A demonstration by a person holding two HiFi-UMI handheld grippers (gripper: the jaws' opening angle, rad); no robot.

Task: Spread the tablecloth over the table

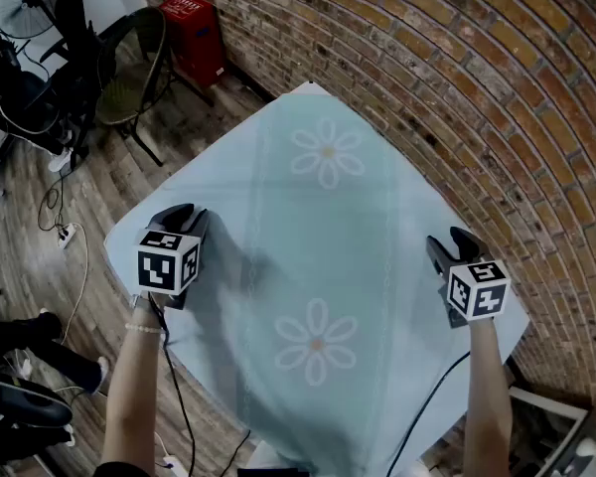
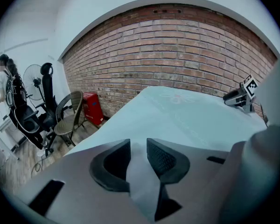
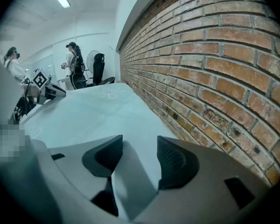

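**A:** What takes up the most room?

**B:** The brick wall (image 1: pixel 477 87), curving along the far and right sides. The wooden floor (image 1: pixel 40 167) lies on the left.

**A:** And the tablecloth?

**B:** The pale blue tablecloth (image 1: pixel 318 246) lies spread flat over the worktop and hides it from the head view. One corner points far, toward the wall. The right edge runs just beside the bricks, and the near edge hangs down.

**A:** Anything standing round it?

**B:** On the far left there is a brown chair (image 1: pixel 134 78), and a red crate (image 1: pixel 194 38) against the wall beyond it. A fan (image 1: pixel 30 3) stands in the far left corner.

**A:** Where are the tools?

**B:** The left hand-held gripper (image 1: pixel 182 214) sits low over the cloth near its left edge. The right hand-held gripper (image 1: pixel 449 238) is near the right edge, and both point away and downward. I cannot tell whether either touches the fabric.

**A:** Are the jaws holding anything?

**B:** No. In the left gripper view the jaws stand apart by a moderate gap, with no fold caught between the pads. In the right gripper view the gap is wider, and nothing is held there either.

**A:** Smaller details?

**B:** Each has its marker cube, the left (image 1: pixel 167 263) and the right (image 1: pixel 477 290). Two white flower prints sit on the cloth, one far (image 1: pixel 327 153) and one near (image 1: pixel 316 342), both between the two tools.
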